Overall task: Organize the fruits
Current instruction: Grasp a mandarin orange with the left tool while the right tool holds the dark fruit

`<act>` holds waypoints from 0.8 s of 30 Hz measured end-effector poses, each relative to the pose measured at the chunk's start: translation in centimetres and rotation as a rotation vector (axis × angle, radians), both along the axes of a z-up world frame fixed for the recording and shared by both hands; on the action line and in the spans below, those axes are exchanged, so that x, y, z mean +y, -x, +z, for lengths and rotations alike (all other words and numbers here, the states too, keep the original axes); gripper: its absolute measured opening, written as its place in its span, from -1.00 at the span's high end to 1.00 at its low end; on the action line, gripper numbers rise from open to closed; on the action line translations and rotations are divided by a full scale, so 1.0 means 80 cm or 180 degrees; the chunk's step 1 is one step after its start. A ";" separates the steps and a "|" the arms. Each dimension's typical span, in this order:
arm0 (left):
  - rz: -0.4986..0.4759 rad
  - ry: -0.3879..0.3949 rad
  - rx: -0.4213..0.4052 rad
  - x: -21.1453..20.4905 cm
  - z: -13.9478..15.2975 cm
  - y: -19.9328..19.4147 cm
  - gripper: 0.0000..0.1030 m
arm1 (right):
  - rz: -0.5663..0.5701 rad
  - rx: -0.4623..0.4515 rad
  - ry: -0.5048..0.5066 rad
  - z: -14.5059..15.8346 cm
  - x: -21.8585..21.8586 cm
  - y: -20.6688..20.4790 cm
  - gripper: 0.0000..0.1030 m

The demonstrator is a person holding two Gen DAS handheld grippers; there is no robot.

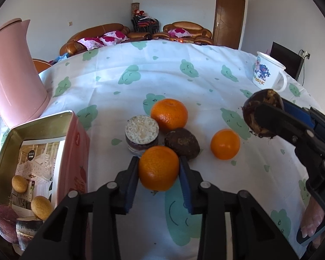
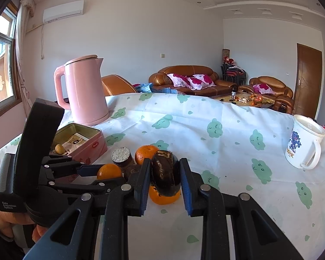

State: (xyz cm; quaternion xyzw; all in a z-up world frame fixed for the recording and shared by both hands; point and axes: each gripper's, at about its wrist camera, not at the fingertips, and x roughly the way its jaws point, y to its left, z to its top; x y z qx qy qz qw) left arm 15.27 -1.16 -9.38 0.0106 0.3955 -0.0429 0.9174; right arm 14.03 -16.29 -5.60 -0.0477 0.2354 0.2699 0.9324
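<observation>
The tin (image 1: 43, 134) is sitting at 9 o'clock on the surface (image 1: 205, 82), holding small fruits. At 6 o'clock, the left gripper (image 1: 158, 169) jaws are pinching an orange (image 1: 158, 168). Two more oranges, a dark fruit (image 1: 182, 144) and a jar (image 1: 142, 135) are lying near centre. At 3 o'clock, the right gripper (image 2: 165, 181) jaws are pinching a brown fruit (image 2: 165, 176).

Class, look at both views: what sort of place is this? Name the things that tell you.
Most likely a home living room: brown leather sofas with floral cushions, a wall air conditioner, and a cloth-covered table bearing a pink kettle.
</observation>
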 end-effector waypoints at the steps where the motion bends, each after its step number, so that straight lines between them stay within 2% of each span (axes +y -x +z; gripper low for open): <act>1: -0.0002 -0.0006 -0.0035 0.000 0.002 0.002 0.28 | 0.0001 -0.0003 -0.0003 0.000 0.000 0.000 0.46; 24: 0.0059 -0.0072 -0.0590 0.001 0.029 0.033 0.28 | 0.0040 -0.0180 -0.0075 0.007 -0.005 0.015 0.46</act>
